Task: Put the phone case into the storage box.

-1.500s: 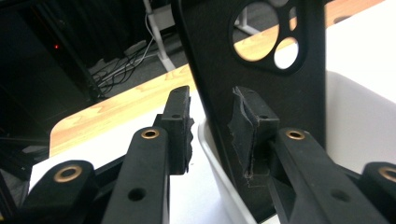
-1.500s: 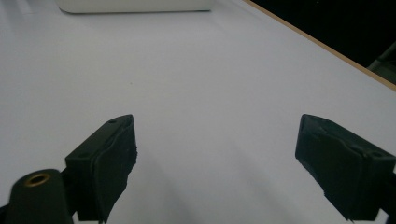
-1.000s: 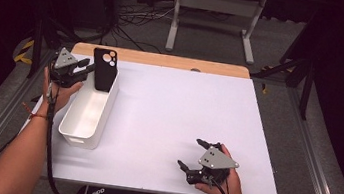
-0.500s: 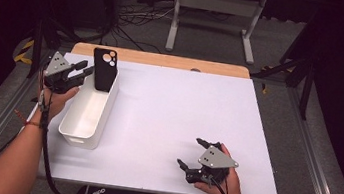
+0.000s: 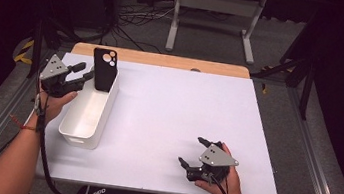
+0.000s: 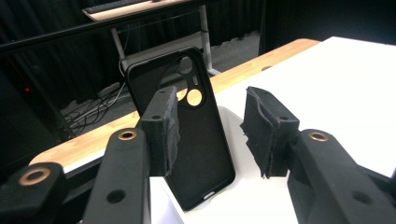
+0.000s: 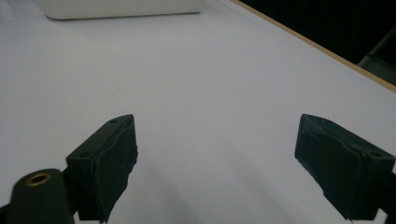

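A black phone case [image 5: 104,69] stands upright against the far end wall of a white bin [image 5: 83,120] at the table's left. My left gripper [image 5: 84,76] hovers just left of the case, clear of it. In the left gripper view the case [image 6: 205,154] stands beyond the pads [image 6: 161,130], and the left gripper [image 6: 212,107] is open; its jaws have just been opening, with nothing pressed between them. My right gripper [image 5: 190,151] rests near the table's front right edge. In its own view the right gripper [image 7: 215,154] is wide open over bare tabletop.
The white tabletop [image 5: 183,108] has a wooden strip [image 5: 165,60] along its far edge. The bin's end [image 7: 121,9] lies far ahead of the right gripper. A metal stand [image 5: 211,11] and cables lie on the floor beyond the table.
The left gripper has drawn back to the left from the phone case and its jaws have spread. The case stays leaning in the bin. The right gripper has not moved.
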{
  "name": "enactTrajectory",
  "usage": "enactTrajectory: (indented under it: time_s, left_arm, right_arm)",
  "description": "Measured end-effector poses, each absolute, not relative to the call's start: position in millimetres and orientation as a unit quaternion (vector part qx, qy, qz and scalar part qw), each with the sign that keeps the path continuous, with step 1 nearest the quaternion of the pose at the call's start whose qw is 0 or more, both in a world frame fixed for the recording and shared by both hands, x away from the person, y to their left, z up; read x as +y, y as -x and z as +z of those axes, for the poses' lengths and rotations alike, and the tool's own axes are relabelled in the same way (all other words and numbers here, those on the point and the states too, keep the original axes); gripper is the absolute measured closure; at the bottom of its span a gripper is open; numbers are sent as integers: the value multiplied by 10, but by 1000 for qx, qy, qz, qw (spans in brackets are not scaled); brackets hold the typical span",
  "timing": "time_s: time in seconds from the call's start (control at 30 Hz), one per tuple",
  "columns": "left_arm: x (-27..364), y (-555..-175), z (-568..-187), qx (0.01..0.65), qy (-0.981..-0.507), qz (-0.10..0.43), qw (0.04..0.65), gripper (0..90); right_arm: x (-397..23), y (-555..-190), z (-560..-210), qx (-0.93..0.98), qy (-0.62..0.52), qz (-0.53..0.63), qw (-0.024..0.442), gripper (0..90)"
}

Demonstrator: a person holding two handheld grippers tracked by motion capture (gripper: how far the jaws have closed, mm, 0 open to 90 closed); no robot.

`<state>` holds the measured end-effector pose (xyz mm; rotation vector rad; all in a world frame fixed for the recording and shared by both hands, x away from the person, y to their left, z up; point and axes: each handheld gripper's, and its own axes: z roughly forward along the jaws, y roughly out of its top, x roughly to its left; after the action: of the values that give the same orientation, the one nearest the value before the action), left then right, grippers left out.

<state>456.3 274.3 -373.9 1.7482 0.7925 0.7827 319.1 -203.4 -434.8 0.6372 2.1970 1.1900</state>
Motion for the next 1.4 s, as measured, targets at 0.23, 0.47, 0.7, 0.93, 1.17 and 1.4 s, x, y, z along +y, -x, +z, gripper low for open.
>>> enactTrajectory:
  time_s: [0.23, 0.47, 0.7, 0.93, 1.17, 1.4]
  left_arm:
    - [2714, -4524, -3763, 329, -725, 324, 510, 460]
    - [2669, -4468, -3761, 325, -725, 329, 510, 347]
    - [2659, -4424, -3742, 328, -721, 333, 512, 179]
    - [2619, -4414, -3742, 321, -727, 328, 511, 56]
    - [2583, -4414, -3755, 314, -732, 323, 511, 27]
    - [2546, -4366, -3749, 295, -737, 322, 516, 14]
  right_arm:
    - [-2026, -3183, -4351, 820, -237, 440, 278, 139]
    - [-2024, -3169, -4345, 819, -238, 441, 280, 141]
    - [-2009, -3161, -4350, 821, -236, 438, 280, 141]
    - [-2014, -3153, -4350, 821, -233, 437, 284, 149]
    - [-2024, -3143, -4344, 820, -231, 438, 285, 149]
    - [-2010, -3121, -4333, 820, -226, 440, 289, 149]
